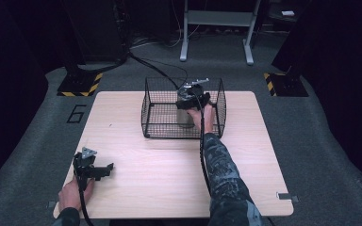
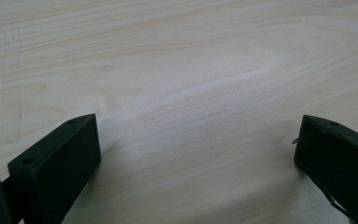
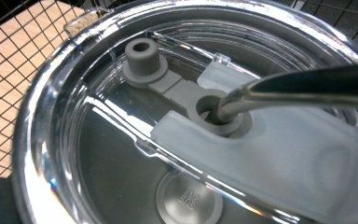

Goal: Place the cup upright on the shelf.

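Tumbler [image 3: 121,154], clear-lidded with metal straw [image 3: 307,86], in basket [image 1: 155,101]; left gripper [image 2: 196,154] wide, right gripper [image 1: 193,96] unclear.

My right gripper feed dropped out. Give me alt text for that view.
Close up from above, a clear lid on a metal cup, with a metal straw passing through its grey rubber ring. The black wire basket and wooden table show behind at left.
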The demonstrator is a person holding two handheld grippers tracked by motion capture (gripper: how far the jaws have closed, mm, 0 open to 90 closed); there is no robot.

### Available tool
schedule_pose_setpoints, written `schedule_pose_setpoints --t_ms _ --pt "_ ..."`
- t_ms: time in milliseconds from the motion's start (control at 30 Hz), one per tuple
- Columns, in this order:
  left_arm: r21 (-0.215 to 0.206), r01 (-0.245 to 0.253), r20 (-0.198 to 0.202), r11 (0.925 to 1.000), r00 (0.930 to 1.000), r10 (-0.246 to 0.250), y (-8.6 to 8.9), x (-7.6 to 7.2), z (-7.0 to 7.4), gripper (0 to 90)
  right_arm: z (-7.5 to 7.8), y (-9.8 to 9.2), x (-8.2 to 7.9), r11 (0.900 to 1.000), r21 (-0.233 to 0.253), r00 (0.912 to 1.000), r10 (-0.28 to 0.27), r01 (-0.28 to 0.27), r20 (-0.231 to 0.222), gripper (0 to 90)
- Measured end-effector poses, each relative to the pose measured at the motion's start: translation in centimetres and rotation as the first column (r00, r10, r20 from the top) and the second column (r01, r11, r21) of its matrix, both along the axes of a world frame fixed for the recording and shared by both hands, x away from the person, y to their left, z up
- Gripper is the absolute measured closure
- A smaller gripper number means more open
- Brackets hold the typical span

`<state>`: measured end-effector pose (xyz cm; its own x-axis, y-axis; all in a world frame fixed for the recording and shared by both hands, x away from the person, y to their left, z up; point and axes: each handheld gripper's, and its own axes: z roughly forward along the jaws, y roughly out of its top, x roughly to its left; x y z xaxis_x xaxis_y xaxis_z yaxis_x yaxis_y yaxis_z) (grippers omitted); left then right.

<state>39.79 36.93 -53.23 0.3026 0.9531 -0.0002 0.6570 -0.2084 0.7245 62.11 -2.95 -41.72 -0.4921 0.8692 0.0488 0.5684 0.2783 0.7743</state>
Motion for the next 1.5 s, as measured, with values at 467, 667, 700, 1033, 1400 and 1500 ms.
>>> schedule_pose_setpoints --t_ms 467,667,700,1033,1400,1500 --pt "0.003 0.006 -0.01 1.0 0.9999 -0.006 0.0 0.0 0.1 0.2 2.2 -1.1 -1.7 0.999 0.013 0.9981 0.05 -0.05 -0.035 0.0" --pt "0.011 0.011 -0.01 0.9999 0.9999 -0.011 0.1 0.0 0.1 0.2 3.4 -2.0 -3.2 0.997 -0.003 0.9966 0.071 -0.071 -0.041 0.0" --pt "0.01 0.009 -0.011 0.9999 0.9999 -0.009 0.1 0.0 0.1 0.2 3.6 -2.2 -3.6 0.997 -0.008 0.9964 0.071 -0.072 -0.046 0.0" --pt "0.01 0.006 -0.002 0.9999 1.0 -0.006 0.0 0.0 0.0 0.2 5.9 -4.2 -6.7 0.994 -0.013 0.9943 0.106 -0.106 0.013 0.0" --pt "0.009 0.008 -0.001 0.9999 1.0 -0.008 0.0 0.1 0.0 0.2 8.4 -5.2 -11.7 0.988 -0.026 0.9855 0.151 -0.15 0.077 0.0" --pt "0.008 0.008 0.001 0.9999 1.0 -0.008 0.0 0.1 0.0 0.2 8.7 -5.7 -13.0 0.988 -0.038 0.9837 0.153 -0.15 0.094 0.0"
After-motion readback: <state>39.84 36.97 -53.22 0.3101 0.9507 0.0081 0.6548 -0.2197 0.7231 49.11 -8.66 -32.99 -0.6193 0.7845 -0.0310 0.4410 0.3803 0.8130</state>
